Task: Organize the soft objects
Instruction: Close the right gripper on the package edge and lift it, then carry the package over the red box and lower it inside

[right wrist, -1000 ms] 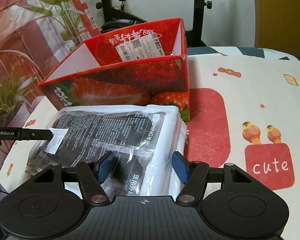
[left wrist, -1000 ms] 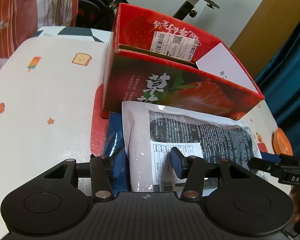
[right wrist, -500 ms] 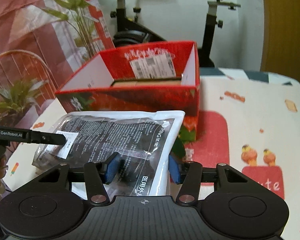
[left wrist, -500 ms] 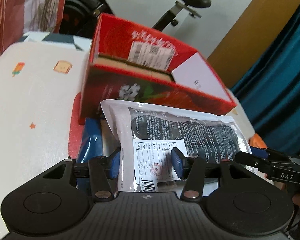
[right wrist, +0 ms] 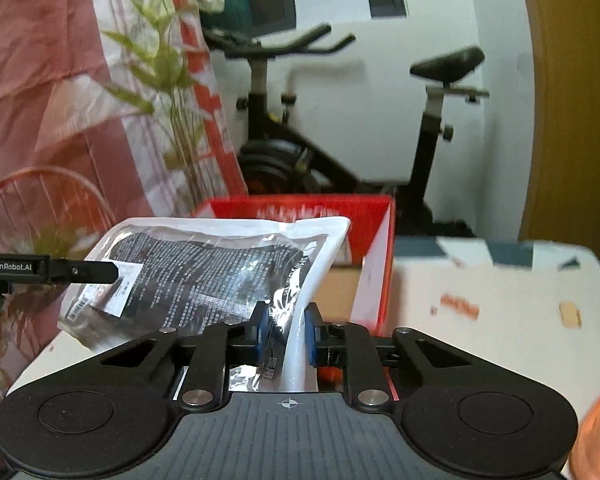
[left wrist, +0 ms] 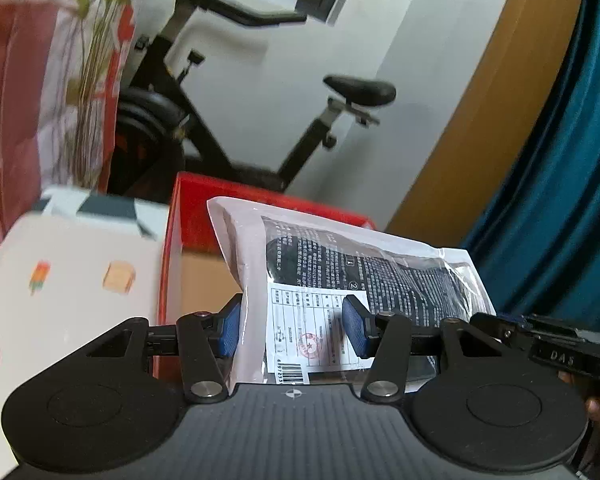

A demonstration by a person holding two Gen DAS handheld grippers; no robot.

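A soft plastic pouch (left wrist: 360,276) with black printed contents and a white label hangs in the air, above the open red strawberry box (left wrist: 196,220). My left gripper (left wrist: 292,328) is shut on the pouch's label end. My right gripper (right wrist: 285,334) is shut on the pouch's (right wrist: 220,276) other edge, its blue pads pinching the white seam. The red box (right wrist: 372,240) lies just past and below the pouch, its cardboard floor showing. Each gripper's tip shows in the other's view.
The box stands on a white table (left wrist: 72,280) with cartoon prints. Behind it are an exercise bike (right wrist: 340,128), a plant (right wrist: 168,92), a red-and-white curtain and a blue curtain (left wrist: 560,200). An orange object (right wrist: 596,428) is at the right wrist view's lower right.
Both grippers have lifted the pouch off the table and carried it up and toward the red box. The right gripper's jaws have closed much tighter on the pouch edge.
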